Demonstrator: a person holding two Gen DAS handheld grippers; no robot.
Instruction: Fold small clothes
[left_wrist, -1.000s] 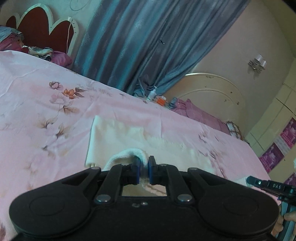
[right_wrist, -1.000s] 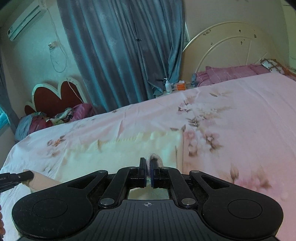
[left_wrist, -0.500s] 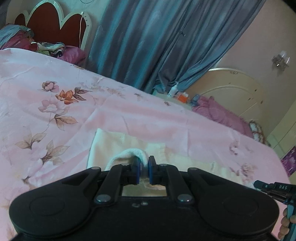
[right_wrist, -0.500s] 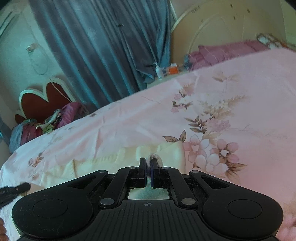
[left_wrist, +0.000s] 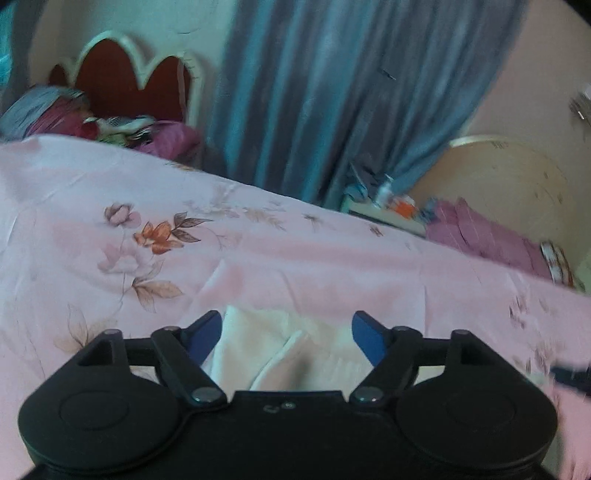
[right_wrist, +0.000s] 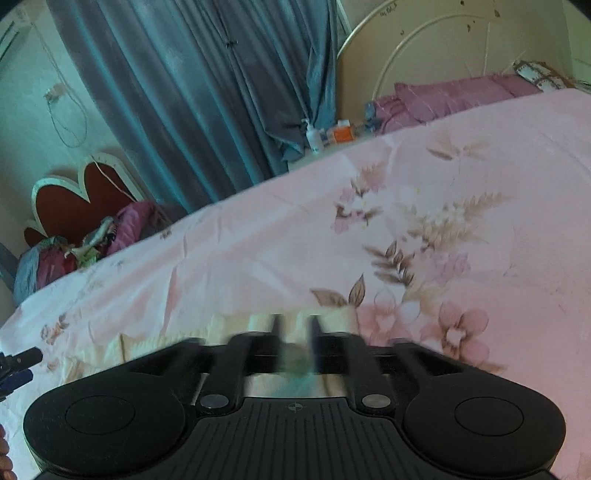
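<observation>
Left wrist: left tongs (left_wrist: 287, 332) opening, pads clear of the cream garment (left_wrist: 258, 347) lying folded between them on the pink bed (left_wrist: 332, 266); right wrist: right tongs (right_wrist: 295, 328) blurred, opening, garment (right_wrist: 221, 328) under and between them, flat on bed (right_wrist: 480, 221).

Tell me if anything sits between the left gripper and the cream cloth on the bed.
Nothing visible does. The cream cloth lies on the pink bedsheet directly between the fingers of the left gripper, whose jaws are opening and not pressing on it.
</observation>
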